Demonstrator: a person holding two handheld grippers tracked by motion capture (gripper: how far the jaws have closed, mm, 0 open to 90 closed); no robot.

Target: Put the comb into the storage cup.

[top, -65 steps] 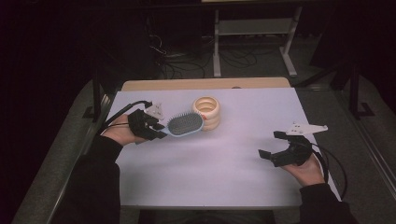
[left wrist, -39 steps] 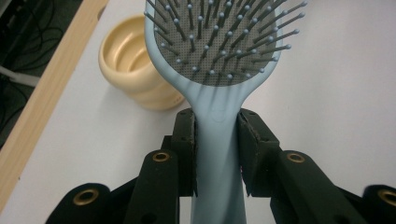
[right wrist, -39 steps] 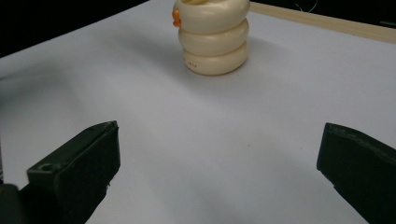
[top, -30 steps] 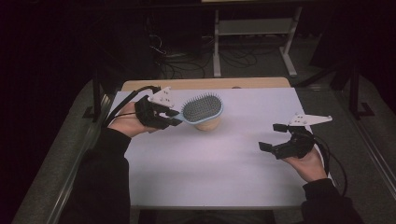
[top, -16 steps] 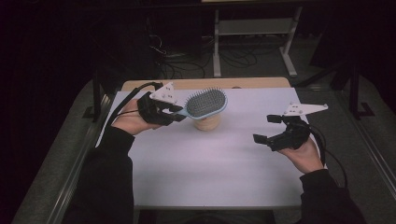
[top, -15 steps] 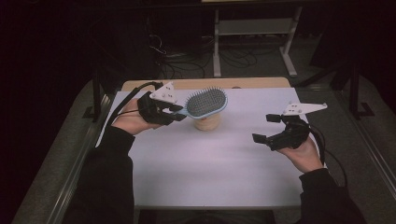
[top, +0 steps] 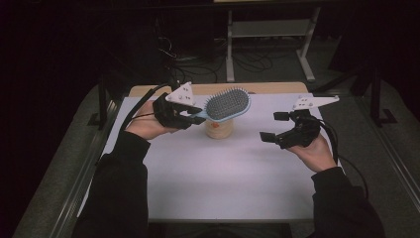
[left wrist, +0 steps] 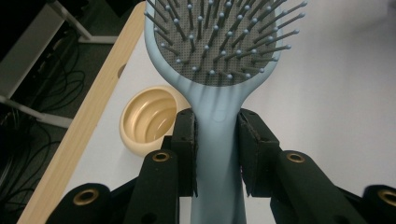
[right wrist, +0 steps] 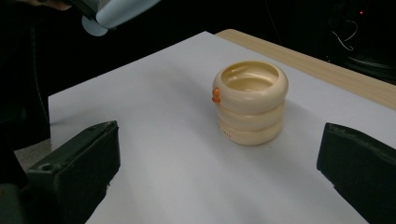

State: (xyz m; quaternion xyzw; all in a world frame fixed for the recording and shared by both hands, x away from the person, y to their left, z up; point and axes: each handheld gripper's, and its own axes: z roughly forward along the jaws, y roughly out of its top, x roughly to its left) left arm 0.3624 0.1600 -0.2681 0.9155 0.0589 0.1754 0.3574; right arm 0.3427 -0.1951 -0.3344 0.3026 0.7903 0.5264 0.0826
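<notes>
Left gripper (top: pixel 190 113) raised above the far left part of the table (top: pixel 223 183), held in the person's left hand (top: pixel 146 126). Jaws closed on the handle of a light blue hairbrush (top: pixel 227 104), both pads pressing its two sides just below the head, as seen in the left gripper view (left wrist: pixel 217 116). Brush in the air, roughly level, with grey bristle pad facing up and toward the camera in the high view, head pointing to the right. Bristles tipped with small balls.

Directly under the brush head, a cream ribbed cup (top: pixel 218 129) standing upright on the white table cover, with mouth open to the top. Same cup visible in the left gripper view (left wrist: pixel 149 119) beside and below the handle, not touching the brush. In the right gripper view (right wrist: pixel 251 102), three rounded rings stacked, a small orange mark on the left of the side wall.

Right gripper (top: pixel 277 126) lifted over the right part of the table, in the right hand (top: pixel 314 151), well apart from cup and brush. Jaws wide open, nothing between the pads, cup far ahead in the gap.
</notes>
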